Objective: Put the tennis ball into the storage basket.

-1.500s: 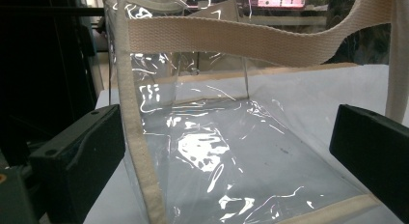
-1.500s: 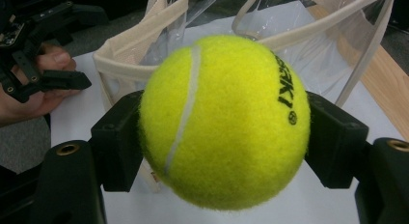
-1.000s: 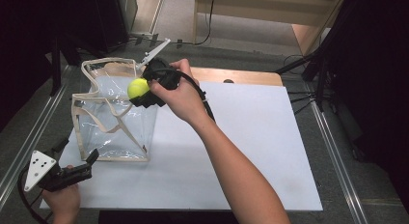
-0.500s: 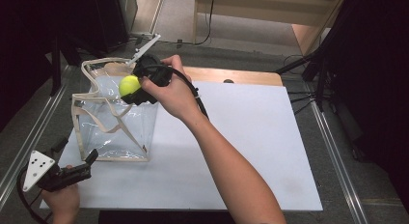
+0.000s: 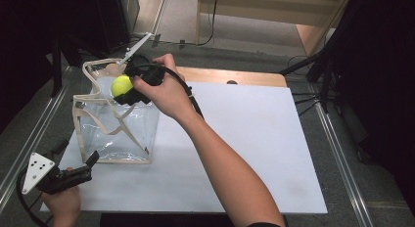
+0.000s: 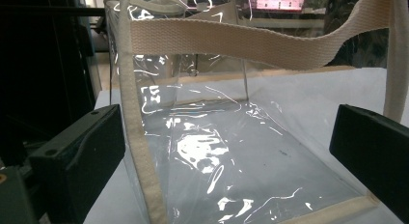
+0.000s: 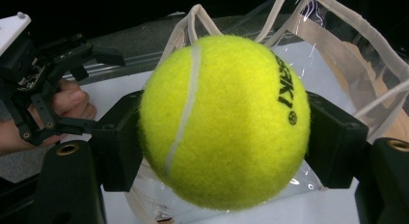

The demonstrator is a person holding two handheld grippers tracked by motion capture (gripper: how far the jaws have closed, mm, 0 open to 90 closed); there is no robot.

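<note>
Right hand-held gripper (image 5: 128, 90) was clenched on the tennis ball (image 5: 121, 85), jaws pressing it from both sides, holding it over the open top of the clear bag (image 5: 117, 124) that stood on the desk (image 5: 254, 139). Ball looked not yet inside, so the likely job, dropping the ball into the bag, seemed well along with lowering and letting go left. Left hand-held gripper (image 5: 73, 174) was released, jaws wide apart, near the bag's lower corner and aimed at its webbing strap (image 6: 140, 151), gripping nothing. Ball had black print in the right gripper view, sideways and partly turned away; not confidently readable. No other writing legible.
</note>
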